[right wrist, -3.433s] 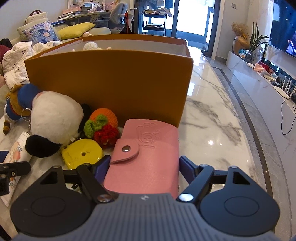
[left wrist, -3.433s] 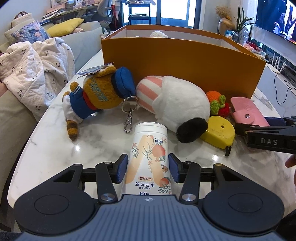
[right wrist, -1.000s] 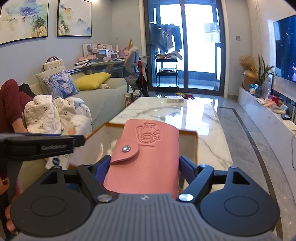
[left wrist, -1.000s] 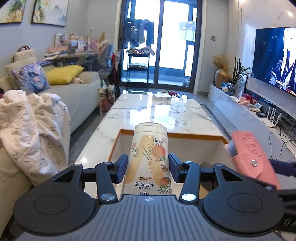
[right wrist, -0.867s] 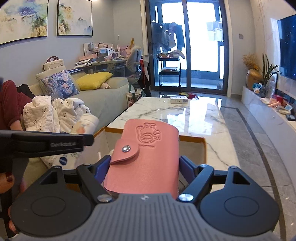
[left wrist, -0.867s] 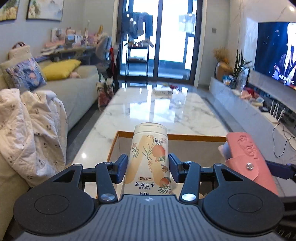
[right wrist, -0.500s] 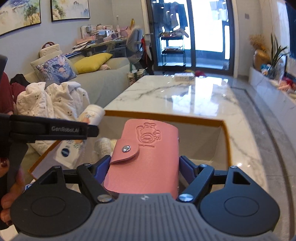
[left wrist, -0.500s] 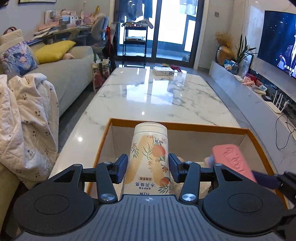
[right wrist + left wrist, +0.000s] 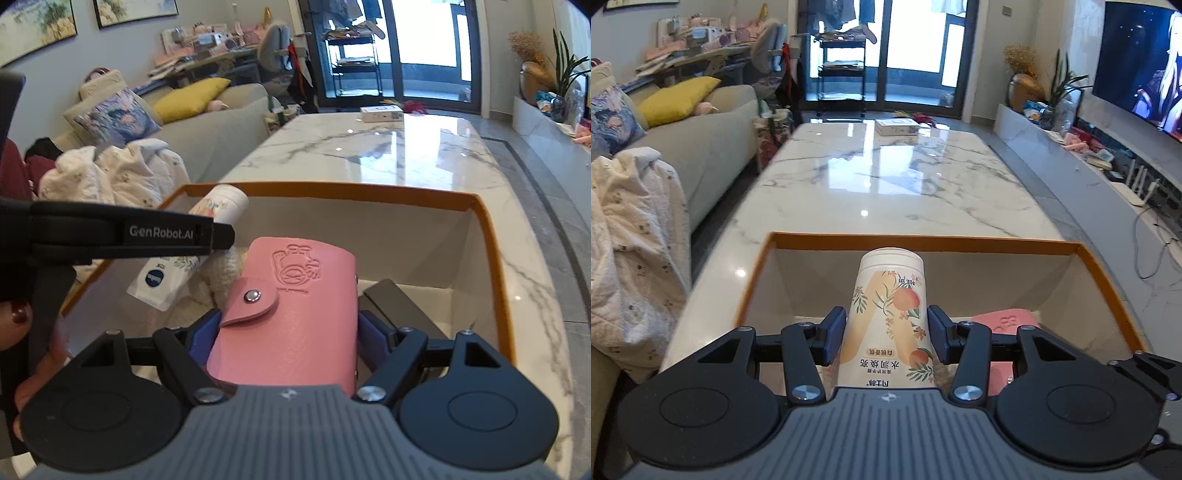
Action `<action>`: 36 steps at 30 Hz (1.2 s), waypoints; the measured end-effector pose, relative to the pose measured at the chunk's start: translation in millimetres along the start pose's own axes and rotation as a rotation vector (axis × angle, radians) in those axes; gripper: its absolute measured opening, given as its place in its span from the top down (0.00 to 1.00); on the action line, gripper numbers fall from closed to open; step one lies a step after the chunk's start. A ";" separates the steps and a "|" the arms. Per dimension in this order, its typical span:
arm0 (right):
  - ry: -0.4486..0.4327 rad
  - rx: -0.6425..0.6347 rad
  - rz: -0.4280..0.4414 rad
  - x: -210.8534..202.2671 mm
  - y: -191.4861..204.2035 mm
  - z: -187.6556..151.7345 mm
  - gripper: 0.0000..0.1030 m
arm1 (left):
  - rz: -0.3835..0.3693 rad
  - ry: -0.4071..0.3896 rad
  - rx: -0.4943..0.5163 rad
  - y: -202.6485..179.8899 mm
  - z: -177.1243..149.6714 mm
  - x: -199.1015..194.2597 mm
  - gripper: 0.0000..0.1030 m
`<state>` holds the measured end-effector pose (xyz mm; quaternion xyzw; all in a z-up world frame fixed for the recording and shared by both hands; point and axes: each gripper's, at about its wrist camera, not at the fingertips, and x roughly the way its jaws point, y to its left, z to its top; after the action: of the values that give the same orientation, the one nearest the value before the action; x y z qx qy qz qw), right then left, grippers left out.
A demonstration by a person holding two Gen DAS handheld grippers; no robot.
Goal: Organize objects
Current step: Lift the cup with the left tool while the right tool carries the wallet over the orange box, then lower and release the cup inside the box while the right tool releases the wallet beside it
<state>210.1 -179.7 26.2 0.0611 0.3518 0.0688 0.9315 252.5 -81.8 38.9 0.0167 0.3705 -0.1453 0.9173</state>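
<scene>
My left gripper is shut on a white tube with a peach-and-flower print, held over the open orange-rimmed box. In the right wrist view that tube slants into the box's left side under the left gripper's black finger. My right gripper is shut on a pink snap-flap card wallet, low inside the box. The wallet also shows at the right of the left wrist view. A cream knitted item and a black flat object lie in the box.
The box stands on a long white marble table with a small white carton at its far end. A grey sofa with a white blanket runs along the left. A TV and low shelf are on the right. A person's hand holds the left gripper.
Both grippers moved forward and tilted down, from above the box to inside its opening, each still gripping its item. The wallet sank lower into the box.
</scene>
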 end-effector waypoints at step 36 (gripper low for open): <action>0.106 -0.139 -0.128 8.7 27.5 -0.4 0.22 | 0.123 0.337 0.036 4.5 -15.6 39.7 0.46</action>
<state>213.9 -151.2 24.8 -0.0300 0.3979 0.0364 0.9162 270.4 -85.5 0.1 0.0797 0.5147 -0.0907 0.8488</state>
